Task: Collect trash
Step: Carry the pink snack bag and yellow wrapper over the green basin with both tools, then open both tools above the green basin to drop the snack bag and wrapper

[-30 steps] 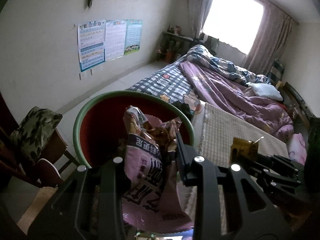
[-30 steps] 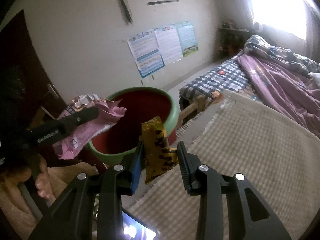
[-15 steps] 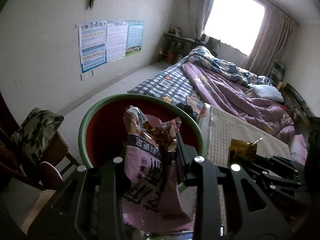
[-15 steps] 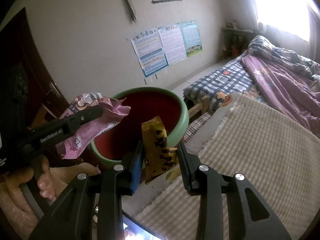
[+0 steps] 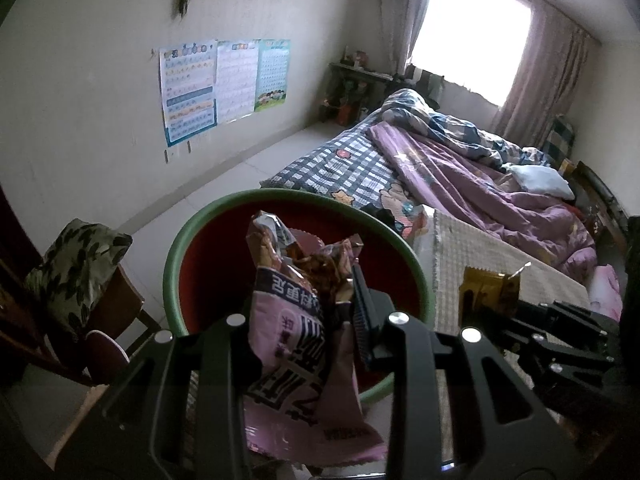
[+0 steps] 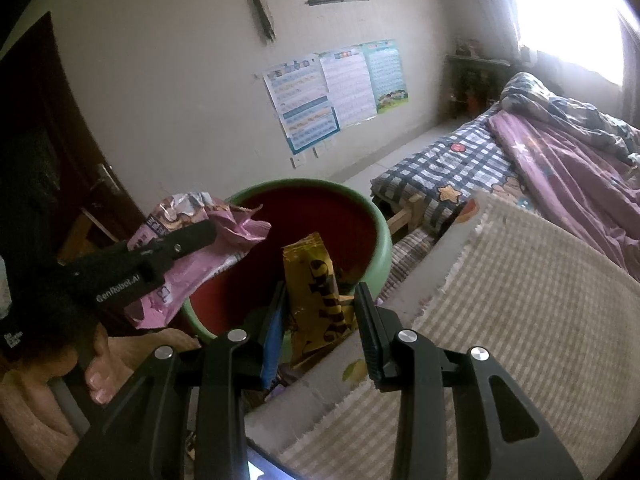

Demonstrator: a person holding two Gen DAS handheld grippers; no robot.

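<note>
Pink wrapper [image 5: 304,344] and yellow wrapper [image 6: 320,296] above basin [image 6: 380,232]

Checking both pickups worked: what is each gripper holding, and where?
Left gripper pinches the pink bag mid-body; right gripper pinches the yellow wrapper near its lower half.

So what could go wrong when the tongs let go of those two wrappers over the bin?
The pink snack bag in the left tongs is big and floppy; part hangs outside the green bin's rim, so it might slide down the outside. The yellow wrapper in the right tongs sits near the rim by the bed's mat and could land there.
</note>
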